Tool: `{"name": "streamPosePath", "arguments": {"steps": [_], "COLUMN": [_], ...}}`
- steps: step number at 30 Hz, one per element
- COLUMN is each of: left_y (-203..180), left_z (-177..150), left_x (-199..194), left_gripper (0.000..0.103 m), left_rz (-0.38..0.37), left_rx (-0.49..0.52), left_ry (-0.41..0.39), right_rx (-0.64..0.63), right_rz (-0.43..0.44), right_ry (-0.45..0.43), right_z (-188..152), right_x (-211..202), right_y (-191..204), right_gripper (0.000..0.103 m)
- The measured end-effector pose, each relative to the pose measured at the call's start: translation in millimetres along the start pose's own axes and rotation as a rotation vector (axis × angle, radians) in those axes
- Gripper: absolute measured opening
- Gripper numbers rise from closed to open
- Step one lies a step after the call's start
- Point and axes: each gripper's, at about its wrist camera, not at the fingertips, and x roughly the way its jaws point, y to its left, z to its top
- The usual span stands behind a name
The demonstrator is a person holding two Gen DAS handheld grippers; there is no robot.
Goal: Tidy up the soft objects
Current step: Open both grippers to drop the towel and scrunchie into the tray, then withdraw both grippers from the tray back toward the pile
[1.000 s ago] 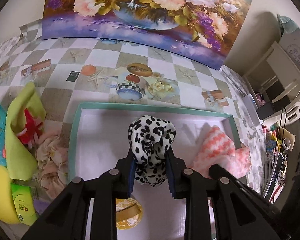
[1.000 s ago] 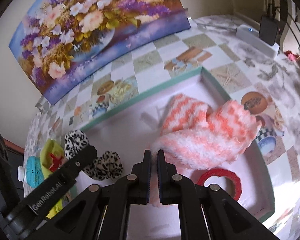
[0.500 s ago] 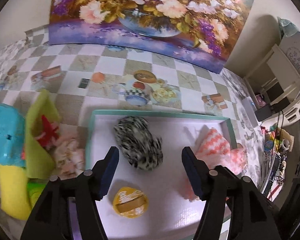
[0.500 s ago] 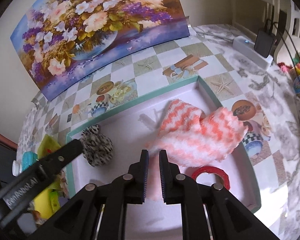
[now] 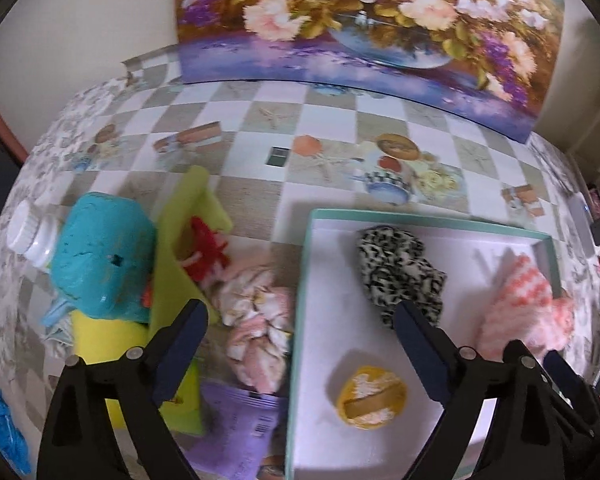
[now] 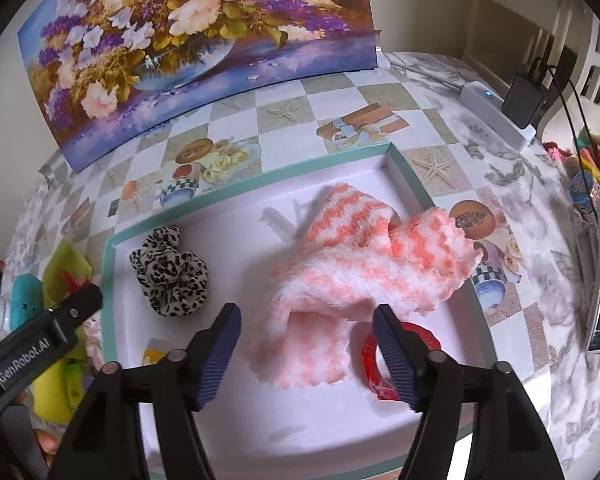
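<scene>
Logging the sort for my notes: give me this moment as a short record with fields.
tray contents: leopard scrunchie, pink striped sock, red ring, yellow round item
tray: teal-rimmed tray
outside tray, left: pink floral scrunchie, green cloth, teal plush
left gripper: open, empty
right gripper: open, over sock

Both wrist views look down, near — sharing the tray [image 5: 304, 280].

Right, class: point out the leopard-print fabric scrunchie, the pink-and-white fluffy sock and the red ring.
leopard-print fabric scrunchie [image 6: 171, 272], right wrist view, its middle.
pink-and-white fluffy sock [image 6: 364, 264], right wrist view, mid-fold.
red ring [image 6: 370, 360], right wrist view, left rim.
</scene>
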Motion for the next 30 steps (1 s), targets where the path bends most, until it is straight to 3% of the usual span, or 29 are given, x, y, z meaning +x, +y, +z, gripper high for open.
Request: {"name": "streamPosePath", "arguments": {"steps": [2, 6, 10, 23, 30], "left_y": [3.0, 6.9, 10.7, 55.1, 115.7], "left_z": [0.4, 1.5, 2.9, 9.5, 6.0], "left_x": [0.1, -3.8, -12.5, -69.3, -80.9], "left_gripper": [0.101, 0.102, 0.102, 0.102, 0.102], "left_rz": [0.007, 0.024, 0.025, -0.039, 0.064], "left_rx": [-0.012, -0.017, -0.016, 0.003, -0.061], "left_ry": [-0.002, -0.013, -0.027, -0.123, -0.153], "right_rx": [-0.01, -0.023, -0.022, -0.05, -0.121], "right_rz": [-0.015, -0.023, -0.032, 0.04, 0.14], "right_ry": [-0.001, -0.025, -0.038, -0.101, -0.053], "right_z": [-0.4, -0.2, -0.2, -6.6, -23.6], "right_x": [0.0, -5.7, -12.5, -50.5, -47.7], "right_y": [1.6, 4.5, 6.8, 35.5, 75.7], "right_gripper": [0.086, 0.087, 0.097, 0.097, 0.097]}}
